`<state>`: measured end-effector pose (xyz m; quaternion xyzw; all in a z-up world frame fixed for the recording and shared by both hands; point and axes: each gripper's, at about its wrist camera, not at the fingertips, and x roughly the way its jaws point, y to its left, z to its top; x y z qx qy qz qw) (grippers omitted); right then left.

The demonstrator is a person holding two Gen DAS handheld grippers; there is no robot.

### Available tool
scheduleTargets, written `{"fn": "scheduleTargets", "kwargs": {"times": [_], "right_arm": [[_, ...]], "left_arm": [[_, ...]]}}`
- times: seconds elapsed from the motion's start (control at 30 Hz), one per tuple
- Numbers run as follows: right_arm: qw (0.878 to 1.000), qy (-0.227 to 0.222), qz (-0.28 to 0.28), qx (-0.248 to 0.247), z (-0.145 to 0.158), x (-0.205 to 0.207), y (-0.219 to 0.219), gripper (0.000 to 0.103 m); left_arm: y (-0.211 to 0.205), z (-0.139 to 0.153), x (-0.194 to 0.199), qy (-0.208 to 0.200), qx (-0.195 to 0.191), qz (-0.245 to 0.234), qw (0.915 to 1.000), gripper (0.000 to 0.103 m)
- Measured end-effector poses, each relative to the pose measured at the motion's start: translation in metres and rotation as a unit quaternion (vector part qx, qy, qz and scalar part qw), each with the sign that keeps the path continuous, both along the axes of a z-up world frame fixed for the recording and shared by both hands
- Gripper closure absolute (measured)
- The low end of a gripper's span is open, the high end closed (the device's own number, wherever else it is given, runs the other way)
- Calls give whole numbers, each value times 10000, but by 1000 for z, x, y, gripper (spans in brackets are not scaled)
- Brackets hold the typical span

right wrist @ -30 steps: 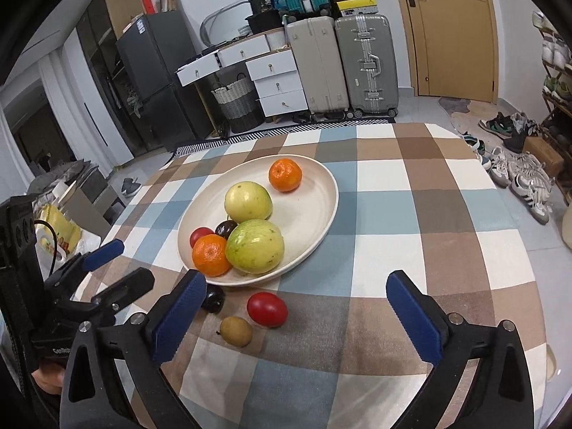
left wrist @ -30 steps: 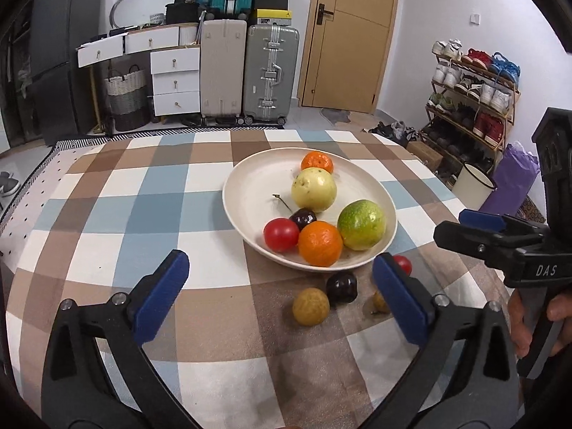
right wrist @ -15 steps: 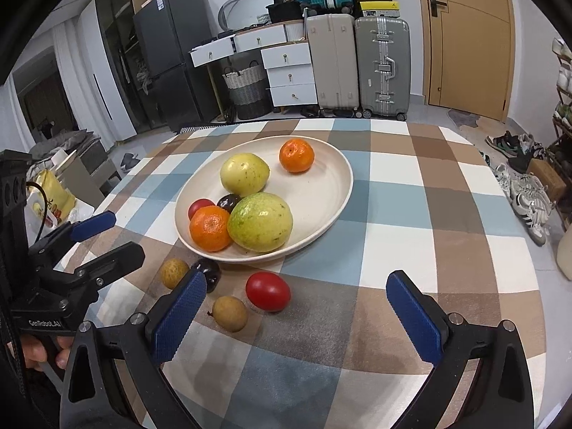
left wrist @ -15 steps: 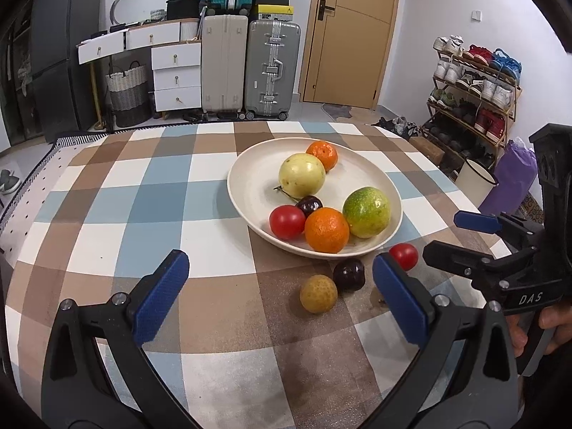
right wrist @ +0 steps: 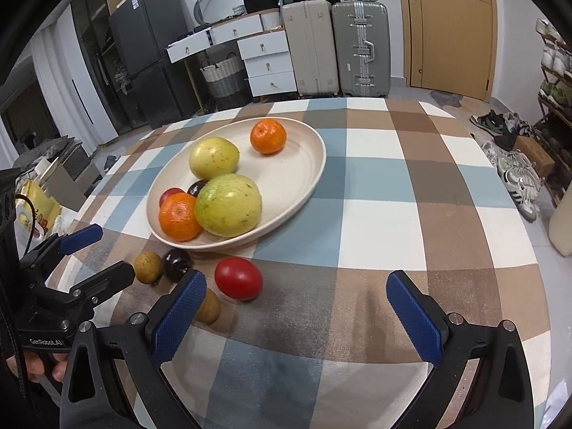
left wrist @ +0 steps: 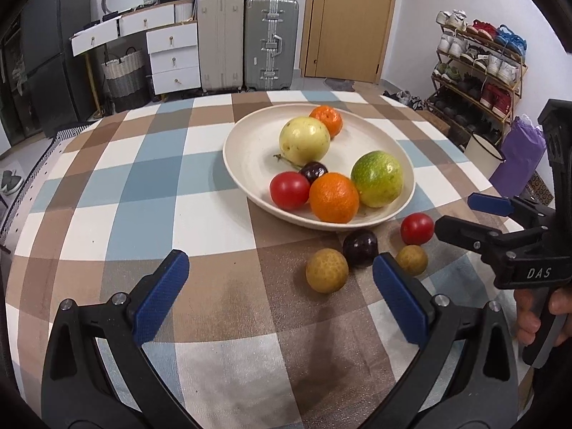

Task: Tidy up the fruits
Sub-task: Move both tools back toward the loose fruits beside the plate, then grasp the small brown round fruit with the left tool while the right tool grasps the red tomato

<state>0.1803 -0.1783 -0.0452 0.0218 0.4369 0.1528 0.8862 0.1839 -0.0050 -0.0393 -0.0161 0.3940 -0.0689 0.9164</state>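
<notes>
A cream plate (left wrist: 250,150) (right wrist: 300,164) on the checked tablecloth holds two oranges, a yellow fruit, a green fruit, a red tomato and a dark cherry. On the cloth in front of it lie a red tomato (left wrist: 417,228) (right wrist: 238,278), a dark plum (left wrist: 360,244) (right wrist: 176,259) and two brown longans (left wrist: 326,270) (left wrist: 412,259). My left gripper (left wrist: 282,300) hovers open just short of the nearer longan. My right gripper (right wrist: 296,316) is open too, right of the red tomato, its left finger partly covering one longan (right wrist: 209,308).
The table edge curves away at left and right. Suitcases (left wrist: 246,39), white drawers and a wooden door (left wrist: 348,21) stand behind; a shoe rack (left wrist: 479,68) is at the right. A hand (left wrist: 536,314) holds the right gripper's handle.
Both grippers have dropped lower and moved closer to the loose fruits in front of the plate. The fruits have not moved; both grippers stay open.
</notes>
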Motion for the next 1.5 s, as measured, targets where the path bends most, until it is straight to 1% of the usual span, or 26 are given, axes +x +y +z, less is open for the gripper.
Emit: {"fn": "scheduleTargets", "kwargs": {"times": [0.2,0.27,0.37,0.47,0.57,0.67,0.73,0.77,0.83,0.87,0.9,0.93,0.97,1.03,1.33,1.5], "right_arm": [[9998,183,4,103,-5,4,0,1],[9998,190,-12,59,-6,4,1,1],[9995,287,-65,131,-9,7,0,1],[9991,329,-95,234,-9,11,-1,1],[9990,330,-116,261,-8,14,2,1],[9992,328,-91,212,-9,16,7,1],[9992,352,-64,182,-10,17,10,1],[9992,364,-32,167,-10,18,12,1],[9993,358,-36,110,-11,19,14,1],[9993,371,-41,93,-12,19,14,1],[9992,385,-52,106,-13,20,13,1],[9991,393,-69,121,-13,20,13,1],[9991,404,-89,122,-14,21,12,1],[9992,389,-110,70,-14,21,11,1],[9992,388,-98,70,-15,23,10,1],[9993,349,-54,-75,-15,21,11,1]], "left_arm": [[2,-10,5,198,-75,-2,9998,0],[2,-11,6,214,-97,-26,9997,0],[0,-13,7,263,-100,-57,9996,1],[-1,-14,8,294,-106,-70,9995,4],[0,-14,8,311,-208,-98,9992,9],[1,-17,10,406,-284,-112,9987,18],[0,-19,11,487,-336,-152,9981,29],[-1,-20,12,491,-342,-165,9981,30],[-2,-20,12,473,-429,-243,9977,48],[-3,-20,12,465,-464,-285,9974,52],[-4,-20,11,464,-486,-332,9972,61],[-5,-20,11,469,-515,-396,9968,73],[-7,-20,11,482,-539,-460,9963,77],[-9,-20,11,473,-494,-484,9965,78],[-7,-20,11,476,-551,-454,9963,78],[-6,-19,9,463,-574,-449,9963,78]]}}
